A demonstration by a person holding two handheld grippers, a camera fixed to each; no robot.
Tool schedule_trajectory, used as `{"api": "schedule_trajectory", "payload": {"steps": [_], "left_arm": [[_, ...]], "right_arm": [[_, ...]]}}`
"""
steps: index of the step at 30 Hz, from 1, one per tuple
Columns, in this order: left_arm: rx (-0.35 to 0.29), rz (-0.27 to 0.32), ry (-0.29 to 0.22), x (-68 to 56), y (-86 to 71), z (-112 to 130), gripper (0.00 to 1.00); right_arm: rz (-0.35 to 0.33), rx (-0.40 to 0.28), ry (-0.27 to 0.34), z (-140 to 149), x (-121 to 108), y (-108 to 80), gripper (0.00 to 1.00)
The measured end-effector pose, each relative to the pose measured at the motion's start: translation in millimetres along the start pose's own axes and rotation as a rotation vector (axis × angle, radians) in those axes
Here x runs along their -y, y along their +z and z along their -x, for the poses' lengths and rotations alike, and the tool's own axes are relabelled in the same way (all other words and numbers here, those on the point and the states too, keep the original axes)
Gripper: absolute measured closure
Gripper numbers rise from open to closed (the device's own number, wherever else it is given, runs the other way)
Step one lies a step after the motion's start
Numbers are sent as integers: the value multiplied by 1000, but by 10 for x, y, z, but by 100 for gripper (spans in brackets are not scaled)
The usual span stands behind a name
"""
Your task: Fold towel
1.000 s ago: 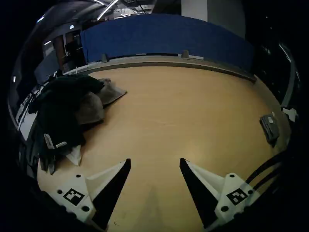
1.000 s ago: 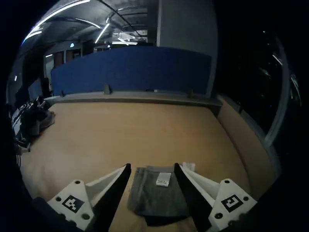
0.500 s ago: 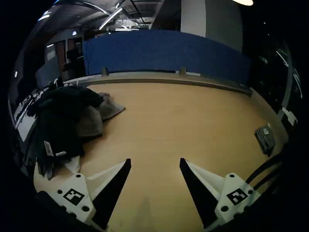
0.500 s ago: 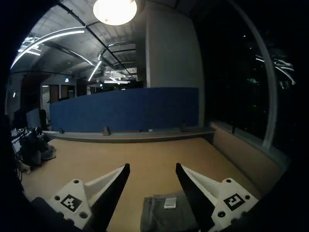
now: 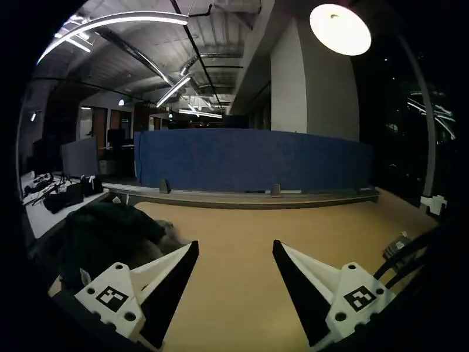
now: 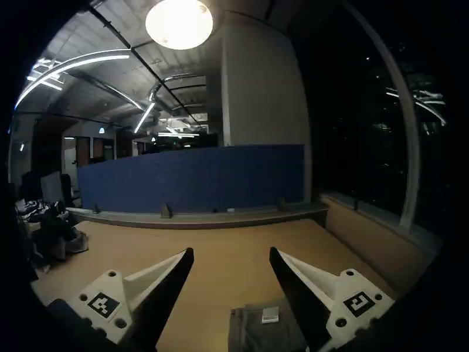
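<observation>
1. A folded grey towel (image 6: 258, 330) lies flat on the wooden table (image 6: 223, 246), at the near edge of the right gripper view. A small white tag (image 6: 269, 314) sits on its top face.
2. The right gripper (image 6: 230, 252) is above this towel with its jaws spread wide and nothing between them. In the picture, the right-hand finger covers the towel's right edge. The tips point past the towel toward the far side of the table.
3. In the left gripper view, the left gripper (image 5: 235, 243) is likewise wide open and empty, with bare table (image 5: 246, 223) showing between its fingers.
4. A heap of dark cloth (image 5: 102, 234) sits on the left of the table, just beyond the left finger. A paler grey fold (image 5: 170, 240) sticks out at its right side. The right gripper view shows the same heap (image 6: 55, 234) far off at the left.
5. Black cables (image 5: 410, 258) run along the right edge of the left gripper view. A small grey object (image 5: 397, 243) lies beside them, too small to make out.
6. A blue partition (image 5: 252, 158) stands along the far edge of the table and also shows in the right gripper view (image 6: 193, 179).
7. A pale column (image 6: 264, 88) rises behind the partition.
8. A round ceiling lamp (image 6: 179, 23) glows overhead.
</observation>
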State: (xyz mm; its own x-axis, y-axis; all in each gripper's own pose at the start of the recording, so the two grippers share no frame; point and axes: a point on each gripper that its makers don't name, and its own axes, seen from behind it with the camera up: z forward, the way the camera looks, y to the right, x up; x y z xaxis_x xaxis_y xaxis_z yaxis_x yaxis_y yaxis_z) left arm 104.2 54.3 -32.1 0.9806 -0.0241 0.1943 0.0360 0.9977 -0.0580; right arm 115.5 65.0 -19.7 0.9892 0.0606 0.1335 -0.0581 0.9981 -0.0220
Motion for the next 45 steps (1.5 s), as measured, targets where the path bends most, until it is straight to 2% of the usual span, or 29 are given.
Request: {"api": "schedule_trajectory", "payload": {"steps": [9, 18, 29, 36, 41, 45], "left_arm": [[-71, -38, -2, 154, 27, -192, 7], [-146, -31, -17, 187, 47, -297, 6], [-167, -36, 71, 210, 165, -35, 6], [-175, -45, 46, 254, 203, 171, 6], [-187, -58, 56, 324, 229, 355, 6], [-206, -64, 70, 361, 260, 458, 6]], "right_arm": [[-16, -45, 1, -145, 245, -36, 0], [-10, -77, -25, -197, 477, -80, 0], [-27, -40, -37, 35, 685, -112, 0], [-25, -7, -54, 114, 676, -87, 0], [-4, 8, -43, 118, 599, -43, 0], [0, 7, -51, 89, 621, -2, 0]]}}
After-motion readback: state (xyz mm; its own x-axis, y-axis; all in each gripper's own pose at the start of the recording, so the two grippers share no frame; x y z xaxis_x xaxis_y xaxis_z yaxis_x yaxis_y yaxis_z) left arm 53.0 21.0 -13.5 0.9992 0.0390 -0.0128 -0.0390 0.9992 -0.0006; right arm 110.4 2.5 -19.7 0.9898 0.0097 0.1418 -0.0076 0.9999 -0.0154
